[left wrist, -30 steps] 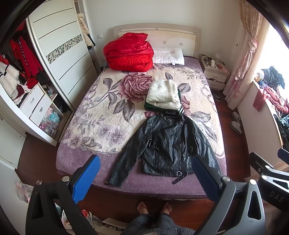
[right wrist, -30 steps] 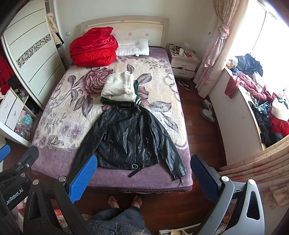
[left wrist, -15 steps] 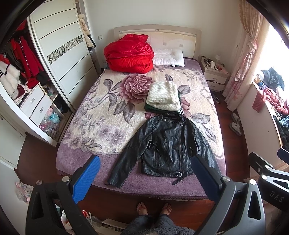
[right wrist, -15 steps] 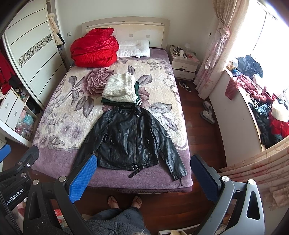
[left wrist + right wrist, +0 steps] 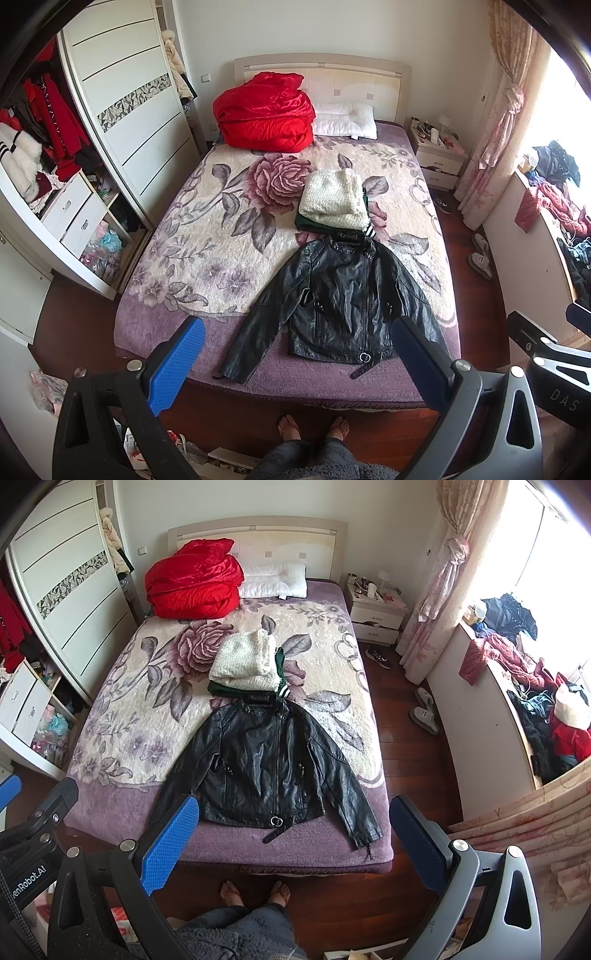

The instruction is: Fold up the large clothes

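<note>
Black jacket (image 5: 343,299) lies collar toward headboard (image 5: 321,68)

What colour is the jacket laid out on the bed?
Black, with a leather-like shine; the jacket shows best in the right wrist view.

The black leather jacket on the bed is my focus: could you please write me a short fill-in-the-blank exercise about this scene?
1. The black leather jacket lies spread flat with its front facing ____.
2. Just beyond its collar, the cream knit rests on top of a folded ____ garment.
3. The left gripper and right gripper are both ____ and hold nothing.
4. The ____ quilt is bundled beside the white pillow.

Missing words: up; green; open; red
</note>
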`<state>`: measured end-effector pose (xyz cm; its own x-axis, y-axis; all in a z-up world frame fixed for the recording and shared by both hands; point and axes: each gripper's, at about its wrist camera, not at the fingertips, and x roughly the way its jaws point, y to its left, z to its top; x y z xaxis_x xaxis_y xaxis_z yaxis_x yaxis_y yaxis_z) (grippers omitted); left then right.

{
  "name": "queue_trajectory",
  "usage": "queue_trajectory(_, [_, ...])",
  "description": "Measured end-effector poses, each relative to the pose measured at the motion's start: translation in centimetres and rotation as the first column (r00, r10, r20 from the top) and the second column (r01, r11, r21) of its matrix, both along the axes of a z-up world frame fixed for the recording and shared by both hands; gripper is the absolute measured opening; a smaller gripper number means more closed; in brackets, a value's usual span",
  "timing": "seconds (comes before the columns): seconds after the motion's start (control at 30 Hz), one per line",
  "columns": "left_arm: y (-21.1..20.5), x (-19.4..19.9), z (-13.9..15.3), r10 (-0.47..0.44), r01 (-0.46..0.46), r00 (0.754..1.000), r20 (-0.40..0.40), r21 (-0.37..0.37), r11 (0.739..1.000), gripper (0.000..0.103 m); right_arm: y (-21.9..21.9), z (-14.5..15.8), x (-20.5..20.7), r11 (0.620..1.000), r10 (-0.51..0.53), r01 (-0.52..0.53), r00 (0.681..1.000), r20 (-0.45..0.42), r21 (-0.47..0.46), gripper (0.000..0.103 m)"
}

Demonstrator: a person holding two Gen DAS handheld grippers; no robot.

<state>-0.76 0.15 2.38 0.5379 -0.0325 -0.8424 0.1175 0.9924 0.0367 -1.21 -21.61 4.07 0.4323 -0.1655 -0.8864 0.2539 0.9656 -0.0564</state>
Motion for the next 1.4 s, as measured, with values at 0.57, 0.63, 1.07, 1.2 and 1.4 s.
queue_trajectory(0.57, [0.1,-0.1,0.1,-0.001,0.001,1.000,0.006,-0.002,1.000,0.103,-0.2,2.1,0.1,1.000,0.005,-0.005,1.000,0.014,-0.005,0.103])
queue_trajectory(0.63, [-0.2,0.1,0.5,-0.001,0.001,1.000,0.009,-0.002,1.000,0.103,-0.2,2.5,0.1,1.000,0.006,-0.006,1.000,0.018,-0.006,0.103])
queue_trajectory(1.07, [-0.5,0.1,0.6,-0.001,0.001,1.000,0.011,-0.005,1.000,0.103,-0.2,2.5,0.3,1.000,-0.002,0.002,1.000,0.021,0.001,0.103])
queue_trajectory(1.2, [-1.0,1.1,0.9,-0.013,0.013,1.000,0.006,-0.008,1.000,0.103,0.1,2.0,0.5,1.000,-0.014,0.014,1.000,0.018,0.002,0.103])
queue_trajectory(1.4, [-1.1,4.8,-3.6,-0.021,0.017,0.998,0.057,0.074,0.997,0.103,-0.8,-1.8,2.0,0.996,-0.084,0.084,0.996,0.038,-0.002,0.103])
